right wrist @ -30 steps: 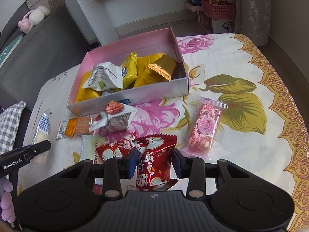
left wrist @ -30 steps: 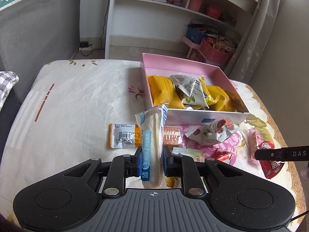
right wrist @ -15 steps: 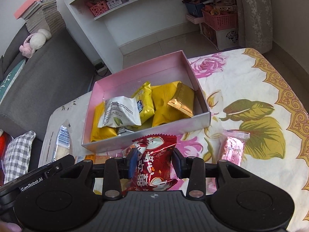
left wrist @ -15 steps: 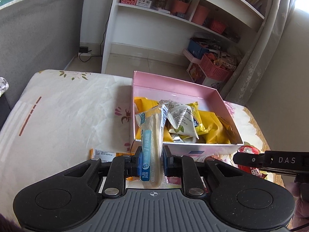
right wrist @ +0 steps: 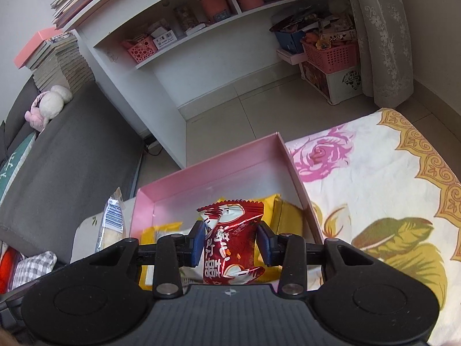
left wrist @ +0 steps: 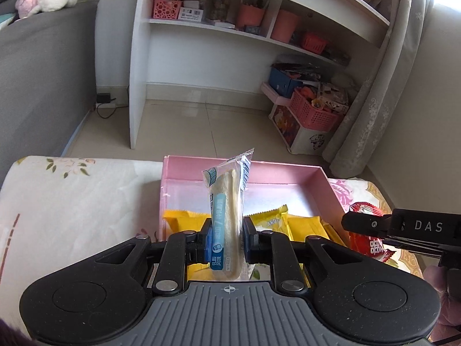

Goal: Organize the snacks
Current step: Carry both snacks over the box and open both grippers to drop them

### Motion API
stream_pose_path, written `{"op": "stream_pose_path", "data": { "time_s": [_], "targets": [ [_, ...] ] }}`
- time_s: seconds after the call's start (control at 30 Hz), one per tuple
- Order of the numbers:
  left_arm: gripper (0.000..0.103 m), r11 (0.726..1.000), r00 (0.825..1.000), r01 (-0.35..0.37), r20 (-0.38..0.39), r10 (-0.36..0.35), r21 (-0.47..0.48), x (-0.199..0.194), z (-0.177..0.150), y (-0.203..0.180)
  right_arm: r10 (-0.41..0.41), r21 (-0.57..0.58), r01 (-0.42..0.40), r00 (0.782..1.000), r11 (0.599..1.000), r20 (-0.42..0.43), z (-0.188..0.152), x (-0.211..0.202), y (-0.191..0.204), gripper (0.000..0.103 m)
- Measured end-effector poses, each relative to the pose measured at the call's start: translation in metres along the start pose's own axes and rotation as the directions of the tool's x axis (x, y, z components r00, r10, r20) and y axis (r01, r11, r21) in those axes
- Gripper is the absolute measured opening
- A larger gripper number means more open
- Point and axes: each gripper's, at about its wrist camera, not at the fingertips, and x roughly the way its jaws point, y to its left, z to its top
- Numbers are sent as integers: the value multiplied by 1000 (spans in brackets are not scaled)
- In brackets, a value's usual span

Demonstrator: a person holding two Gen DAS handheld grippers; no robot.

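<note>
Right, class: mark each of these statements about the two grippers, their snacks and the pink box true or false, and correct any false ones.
1. The left gripper grips a long bread snack in clear wrap. True.
2. The right gripper is empty. False: it holds a red candy packet.
3. The pink box already holds yellow packets. True.
4. The pink box has a lid on. False: it is open-topped.
5. The box sits on bare floor. False: it rests on a floral cloth.

A white shelf unit (left wrist: 207, 57) holds pink baskets and pots. Beside it hangs a lace curtain (left wrist: 371, 92); a plush toy (right wrist: 49, 103) (pink-eared) sits on the grey sofa (right wrist: 72, 158).
</note>
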Motion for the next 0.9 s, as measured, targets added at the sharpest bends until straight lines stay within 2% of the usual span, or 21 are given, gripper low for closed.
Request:
{"op": "stream_pose_path", "data": {
  "time_s": [0.07,0.17,0.4,0.7,0.8,0.87,0.9],
  "targets": [
    [17,1000,1000,10,-12,-10,20,14,4,-3,1,7,-1,1000,1000,17,8,9,-4,31],
    [17,998,1000,-13,-22,14,57,37,7,-8,2,6,-2,999,1000,34,13,23,-9,31],
    [18,996,999,-26,-30,29,91,68,12,-17,17,42,-18,999,999,30,15,49,-24,31],
    [22,997,1000,-15,-19,17,71,78,8,-15,41,79,-43,999,996,33,15,55,-30,34],
    [29,998,1000,4,-8,-3,55,72,8,-13,44,75,-46,999,996,31,14,53,-29,39],
    [40,999,1000,7,1,-7,46,67,8,-11,42,73,-44,999,996,33,14,51,-28,43],
    [51,999,1000,5,7,-5,45,64,9,-12,40,69,-42,999,997,36,15,50,-27,46]
  ]
}}
